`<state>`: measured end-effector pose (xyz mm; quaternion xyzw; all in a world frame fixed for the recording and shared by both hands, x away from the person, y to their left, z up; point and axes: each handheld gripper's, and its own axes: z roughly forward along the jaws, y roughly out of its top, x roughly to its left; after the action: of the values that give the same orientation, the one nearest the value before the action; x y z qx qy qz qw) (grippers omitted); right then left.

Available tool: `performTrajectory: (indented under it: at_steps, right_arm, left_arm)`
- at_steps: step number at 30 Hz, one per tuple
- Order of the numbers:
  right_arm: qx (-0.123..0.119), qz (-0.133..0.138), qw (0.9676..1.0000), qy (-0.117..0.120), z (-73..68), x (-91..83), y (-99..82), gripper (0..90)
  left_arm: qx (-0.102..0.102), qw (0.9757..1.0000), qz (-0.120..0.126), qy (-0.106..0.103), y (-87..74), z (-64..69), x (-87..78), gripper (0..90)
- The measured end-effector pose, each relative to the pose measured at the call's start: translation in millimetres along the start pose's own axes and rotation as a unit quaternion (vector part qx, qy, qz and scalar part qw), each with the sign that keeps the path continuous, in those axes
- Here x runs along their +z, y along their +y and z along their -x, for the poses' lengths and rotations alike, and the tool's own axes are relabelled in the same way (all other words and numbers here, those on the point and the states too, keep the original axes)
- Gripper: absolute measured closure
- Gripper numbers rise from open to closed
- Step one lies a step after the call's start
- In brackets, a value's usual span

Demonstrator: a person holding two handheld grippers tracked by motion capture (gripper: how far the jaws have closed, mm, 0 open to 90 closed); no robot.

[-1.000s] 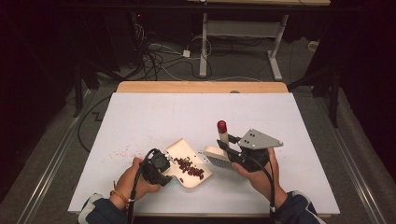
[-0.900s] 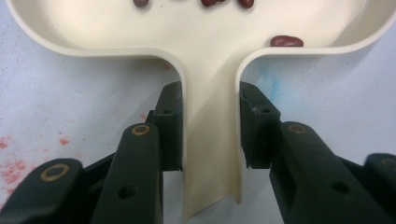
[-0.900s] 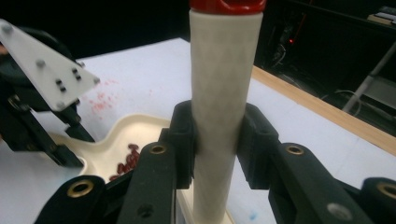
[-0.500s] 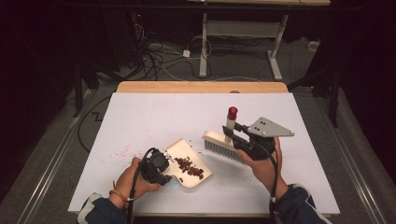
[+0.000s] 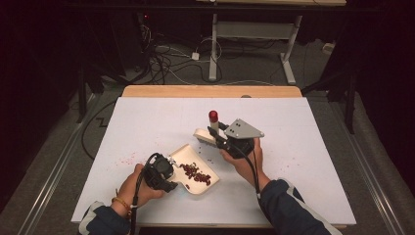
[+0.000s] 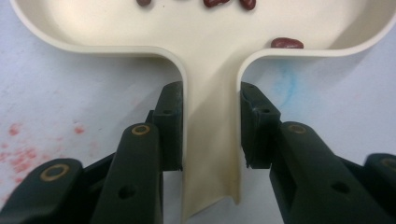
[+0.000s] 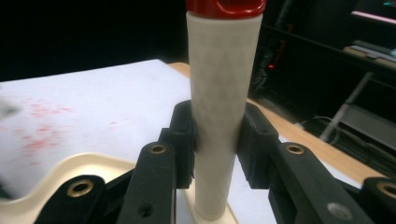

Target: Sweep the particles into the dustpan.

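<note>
**Brush carried back toward dustpan**

Brush [image 5: 209, 128] — cream, with a red-capped handle — had travelled from its farther-right position of half a second earlier back toward the left, its head now just above the table [image 5: 313, 147] near the upper edge of the dustpan [image 5: 183, 154]. Dustpan, with its load of dark red beans [image 5: 195, 174], lay where it had lain throughout; a few loose beans remained on the white surface between pan and brush.

Right gripper [image 5: 221, 138] — jaws pinching the brush handle [image 7: 222, 102] from both sides, handle standing roughly upright with the red cap on top. Right hand [image 5: 242, 159] reached forward from the lower right, forearm angled up and left, grey three-cornered plate uppermost.

Left gripper [image 5: 171, 169] — jaws clamped on the dustpan's narrow handle [image 6: 210, 140], pads pressed against both its sides. Left hand [image 5: 139, 186] stayed low near the table's near edge, unmoved since the earlier frame, wrist turned so the jaws pointed right toward the pan.
</note>
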<state>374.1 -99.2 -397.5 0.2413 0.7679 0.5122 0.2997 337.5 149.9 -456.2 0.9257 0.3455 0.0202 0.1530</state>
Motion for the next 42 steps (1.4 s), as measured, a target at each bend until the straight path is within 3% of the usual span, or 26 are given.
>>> performTrajectory:
  at_steps: [8, 11, 16, 20, 25, 28, 33, 38, 42]
  right_arm:
    - [0.006, 0.006, 0.9991, 0.043, -42.1, -25.7, 8.1, 70.5]
    - [0.009, 0.018, 0.9984, 0.052, -47.7, -31.3, 11.3, 70.5]
    - [0.014, 0.043, 0.998, 0.045, -38.0, -45.4, 14.9, 70.4]
    - [0.016, 0.044, 0.9989, 0.008, -22.8, -57.4, 14.9, 70.4]
    - [0.029, 0.008, 0.9993, -0.024, -8.4, -67.4, -1.2, 70.4]
    - [0.038, -0.011, 0.9987, -0.033, -5.3, -71.5, -14.1, 70.4]
    - [0.039, -0.013, 0.999, -0.02, -12.5, -77.6, -13.9, 70.4]
    - [0.033, -0.024, 0.9992, -0.006, -34.0, -74.8, -9.0, 70.4]
    - [0.036, -0.017, 0.9991, 0.016, -49.0, -74.2, -1.5, 70.5]
  left_arm:
    - [-0.004, 0.9999, -0.007, 0.008, 1.3, -0.5, 0.1, 63.7]
    - [-0.004, 0.9999, -0.007, 0.008, 1.6, -0.6, 0.2, 63.7]
    - [-0.001, 0.9999, -0.005, 0.009, 1.4, -0.5, 0.4, 63.7]
    - [0.002, 0.9999, -0.006, 0.012, 1.4, 0.7, 0.4, 63.8]
    - [0.002, 0.9998, -0.009, 0.017, 0.8, 3.6, -0.3, 63.7]
    - [0.009, 0.9994, -0.017, 0.03, 2.0, 8.1, -1.1, 63.8]
    - [0.009, 0.999, -0.02, 0.039, 3.2, 11.6, -2.3, 63.7]
    - [0.003, 0.9991, -0.02, 0.036, 3.8, 10.7, -0.8, 63.7]
    - [0.003, 0.9994, -0.016, 0.032, 2.9, 9.5, -1.3, 63.7]
